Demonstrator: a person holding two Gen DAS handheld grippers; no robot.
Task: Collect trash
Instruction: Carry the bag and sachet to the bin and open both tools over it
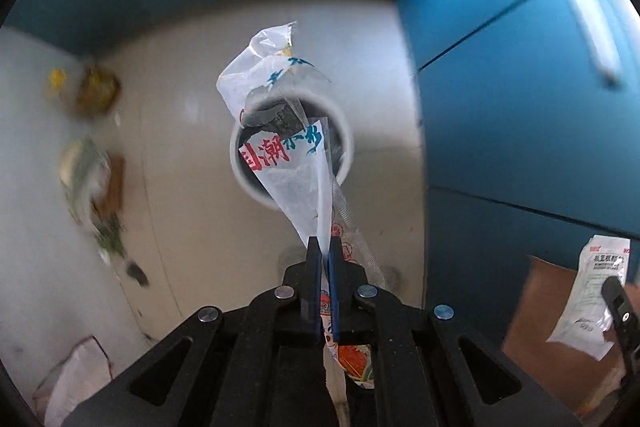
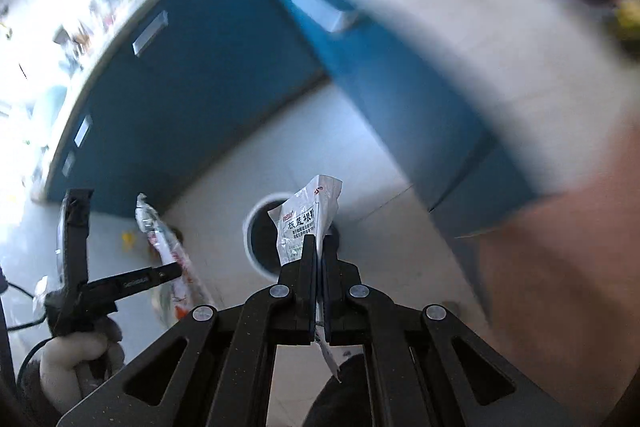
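My left gripper (image 1: 325, 247) is shut on a clear plastic snack wrapper (image 1: 280, 131) with red and blue print, held above a round white trash bin (image 1: 344, 131) on the floor. My right gripper (image 2: 319, 241) is shut on a white medicine sachet (image 2: 306, 219), also above the bin (image 2: 254, 227). The sachet (image 1: 592, 295) and a right finger show at the lower right of the left wrist view. The left gripper (image 2: 176, 269) and its wrapper (image 2: 168, 247) show at the left of the right wrist view.
Blue cabinets (image 1: 520, 87) stand beside and behind the bin. Blurred scraps of litter (image 1: 96, 91) lie on a pale surface at the left. A white crumpled bag (image 1: 76, 379) sits at the lower left. A brown surface (image 1: 548, 339) is at the lower right.
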